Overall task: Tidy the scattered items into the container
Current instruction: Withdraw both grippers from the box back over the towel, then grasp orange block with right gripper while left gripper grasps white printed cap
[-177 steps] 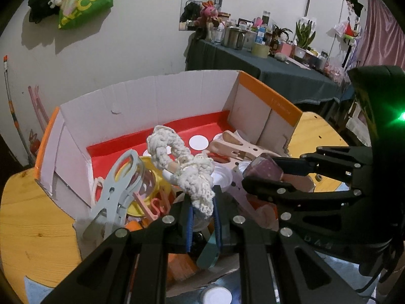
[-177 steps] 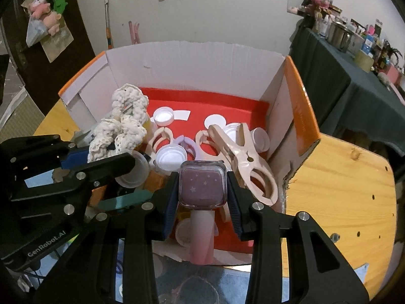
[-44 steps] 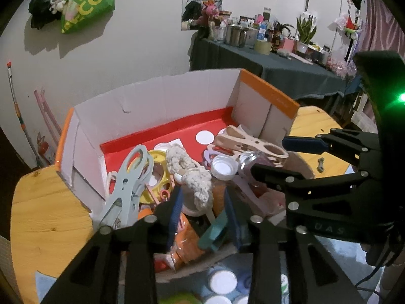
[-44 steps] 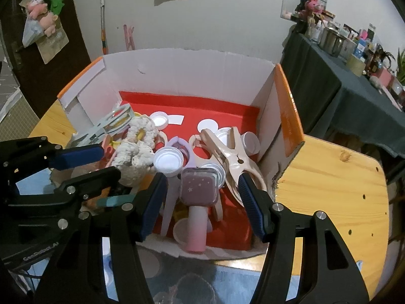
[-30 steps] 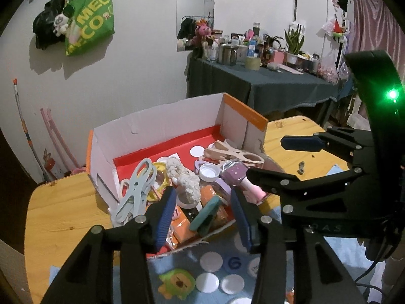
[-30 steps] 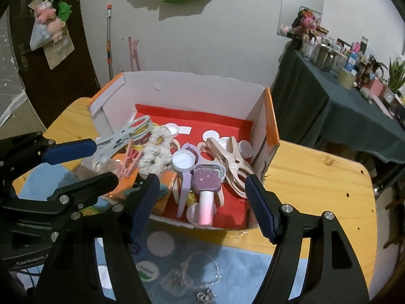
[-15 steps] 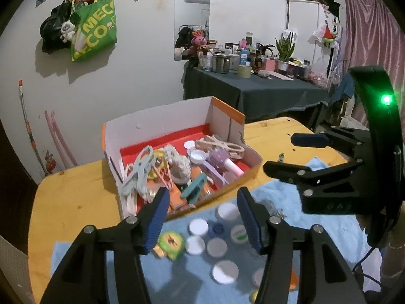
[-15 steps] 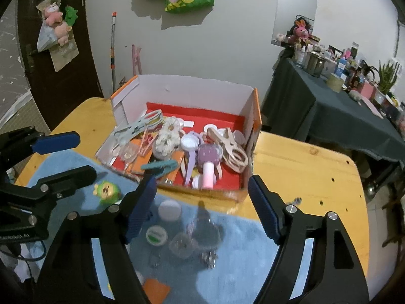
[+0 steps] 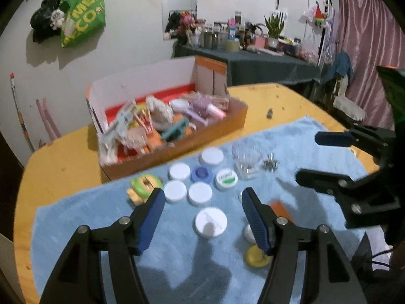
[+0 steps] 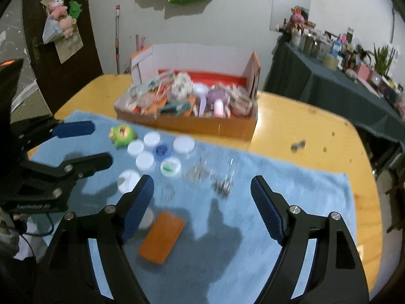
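A cardboard box point(image 9: 174, 155) point(image 10: 202, 126) with a red floor stands at the back of the table, full of clips, a crochet piece and a purple-capped bottle. On the blue towel point(image 9: 177, 266) point(image 10: 278, 202) lie several white lids point(image 9: 210, 221) point(image 10: 145, 160), a green toy point(image 9: 145, 185) point(image 10: 121, 133), an orange card point(image 10: 162, 233), a yellow lid point(image 9: 255, 253) and a clear bag point(image 9: 245, 159). My left gripper point(image 9: 202, 217) is open and empty above the lids. My right gripper point(image 10: 202, 202) is open and empty above the towel.
The round wooden table point(image 10: 303, 131) carries a small dark metal piece point(image 10: 297, 145) beyond the towel. A dark-clothed side table point(image 10: 341, 88) with clutter stands at the right. The wall lies behind the box.
Both grippers let go of the crochet piece and the purple-capped bottle inside the box, opened, and pulled back and up; they now hang over the towel.
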`<state>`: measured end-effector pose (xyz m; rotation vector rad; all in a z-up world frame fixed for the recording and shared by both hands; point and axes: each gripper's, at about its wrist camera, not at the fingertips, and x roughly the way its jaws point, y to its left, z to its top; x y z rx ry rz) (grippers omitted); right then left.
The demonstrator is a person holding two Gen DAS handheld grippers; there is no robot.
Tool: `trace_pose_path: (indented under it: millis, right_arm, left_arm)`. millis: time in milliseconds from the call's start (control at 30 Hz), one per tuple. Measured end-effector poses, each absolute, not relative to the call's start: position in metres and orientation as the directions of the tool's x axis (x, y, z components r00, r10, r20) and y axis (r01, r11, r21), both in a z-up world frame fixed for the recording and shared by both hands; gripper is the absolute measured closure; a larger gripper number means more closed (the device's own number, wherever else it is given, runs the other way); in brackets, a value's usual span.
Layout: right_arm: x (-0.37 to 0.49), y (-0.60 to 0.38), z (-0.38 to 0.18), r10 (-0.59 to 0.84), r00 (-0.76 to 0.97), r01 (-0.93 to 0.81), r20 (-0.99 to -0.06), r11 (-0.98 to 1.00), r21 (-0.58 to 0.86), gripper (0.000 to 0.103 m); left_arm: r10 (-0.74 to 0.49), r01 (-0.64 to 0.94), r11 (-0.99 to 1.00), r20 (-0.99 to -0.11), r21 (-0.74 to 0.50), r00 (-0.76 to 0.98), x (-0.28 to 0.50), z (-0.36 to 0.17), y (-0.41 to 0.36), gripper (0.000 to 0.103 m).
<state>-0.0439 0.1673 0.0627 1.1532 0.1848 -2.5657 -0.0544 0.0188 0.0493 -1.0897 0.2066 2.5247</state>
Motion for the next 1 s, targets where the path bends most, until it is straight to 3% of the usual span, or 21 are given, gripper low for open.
trace_pose_path:
  millis: [333, 1000]
  right_arm:
    - [-0.017, 0.167, 0.015, -0.225, -0.552, 0.319, -0.803, -0.947, 0.046, 0.024]
    - [-0.014, 0.149, -0.003, -0.229, -0.536, 0.35, -0.813, -0.936, 0.033, 0.025]
  left_arm:
    - [0.273, -0.44, -0.898, -0.791, -0.006, -0.547, -0.063, 0.003, 0.024, 0.037]
    - [0.264, -0.465, -0.885, -0.818, 0.005, -0.512, -0.07, -0.013, 0.027, 0.037]
